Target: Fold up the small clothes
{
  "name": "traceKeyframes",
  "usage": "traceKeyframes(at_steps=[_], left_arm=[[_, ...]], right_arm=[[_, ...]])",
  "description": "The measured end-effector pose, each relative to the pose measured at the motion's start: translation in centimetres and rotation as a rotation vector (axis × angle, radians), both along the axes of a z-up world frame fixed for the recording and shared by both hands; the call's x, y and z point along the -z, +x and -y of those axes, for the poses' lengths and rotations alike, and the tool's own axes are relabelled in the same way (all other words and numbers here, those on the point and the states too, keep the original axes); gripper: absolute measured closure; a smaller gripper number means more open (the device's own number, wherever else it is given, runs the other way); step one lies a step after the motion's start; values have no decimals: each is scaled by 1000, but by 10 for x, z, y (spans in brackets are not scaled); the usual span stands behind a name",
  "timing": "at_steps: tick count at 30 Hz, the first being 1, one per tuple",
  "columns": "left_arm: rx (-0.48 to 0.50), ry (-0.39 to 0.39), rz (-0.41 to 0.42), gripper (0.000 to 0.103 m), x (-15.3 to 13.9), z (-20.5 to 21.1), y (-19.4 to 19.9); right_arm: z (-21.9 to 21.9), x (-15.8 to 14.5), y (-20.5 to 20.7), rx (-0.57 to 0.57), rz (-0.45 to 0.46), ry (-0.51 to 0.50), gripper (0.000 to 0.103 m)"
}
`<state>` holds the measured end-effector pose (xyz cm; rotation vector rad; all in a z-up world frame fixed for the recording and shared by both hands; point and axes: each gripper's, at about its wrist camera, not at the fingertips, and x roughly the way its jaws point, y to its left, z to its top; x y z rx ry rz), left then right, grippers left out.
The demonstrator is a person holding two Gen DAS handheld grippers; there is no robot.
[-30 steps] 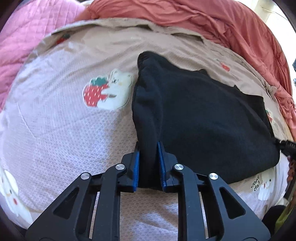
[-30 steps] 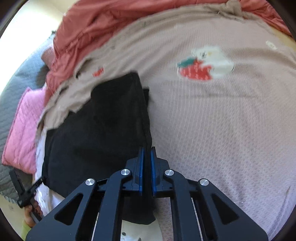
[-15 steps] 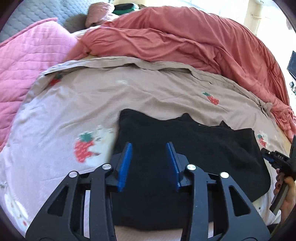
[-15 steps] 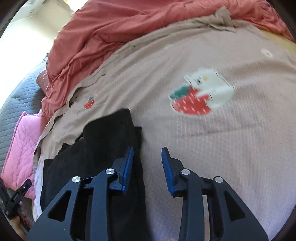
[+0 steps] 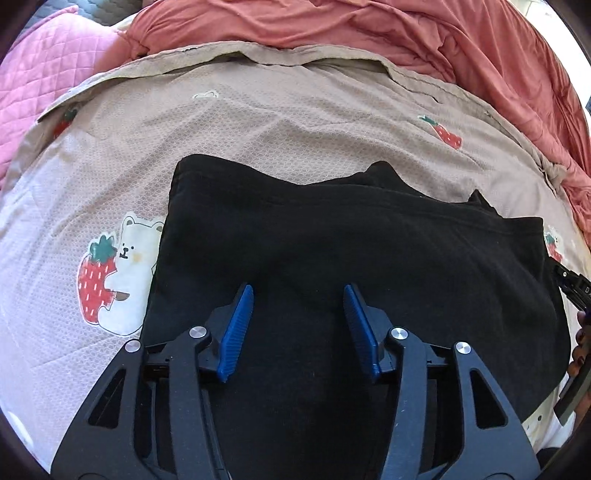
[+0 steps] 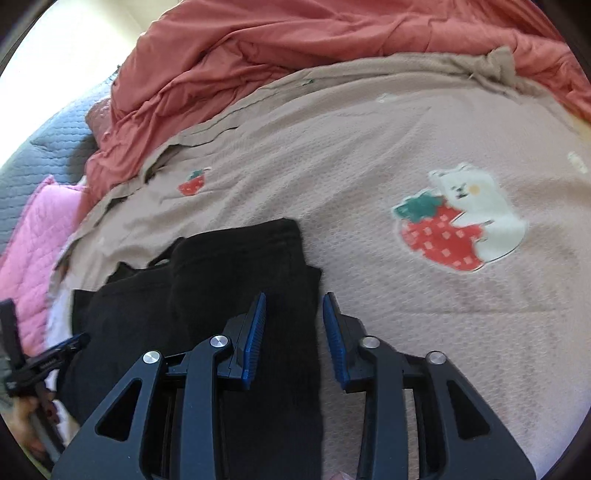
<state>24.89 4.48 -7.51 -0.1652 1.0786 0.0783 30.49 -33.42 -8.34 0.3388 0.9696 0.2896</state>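
Observation:
A black garment (image 5: 332,240) lies folded flat on a beige sheet with strawberry-and-bear prints (image 5: 258,122). My left gripper (image 5: 298,291) is open and empty, held just above the garment's near left part. In the right wrist view the garment (image 6: 221,280) lies at lower left, and my right gripper (image 6: 294,301) is open and empty over its right edge. The right gripper also shows at the right edge of the left wrist view (image 5: 572,288).
A rust-red duvet (image 5: 369,29) is bunched along the far side of the bed. A pink quilted blanket (image 5: 44,74) lies at far left. A strawberry-bear print (image 5: 114,269) sits left of the garment. A grey quilted cover (image 6: 48,155) shows at left.
Both grippers were shut on the garment's edge one second ago. They have let go, opened wide and drawn back above the garment, which now lies flat.

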Motion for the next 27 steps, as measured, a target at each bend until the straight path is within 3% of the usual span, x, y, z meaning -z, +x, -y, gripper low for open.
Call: traceKeyframes(at_steps=[6,12,18,21,27], left_arm=[[-6,-12,10,57,0,-2,-3],[-4,-7,15,57,0,-1,-4],[-4,-6,14,57,0,0,-3],[-10,4,10,56,-1,2,-4],[-13,3,12,56,0,1,-4]], right_arm=[[9,-30,-8,47,102,11,97],[10,3,1,86,-38,-53,97],[11,4,-2,84,-35,-75,95],[16,5,-2,97,-53,-57,86],[20,1,-4,104,-53,-52,80]])
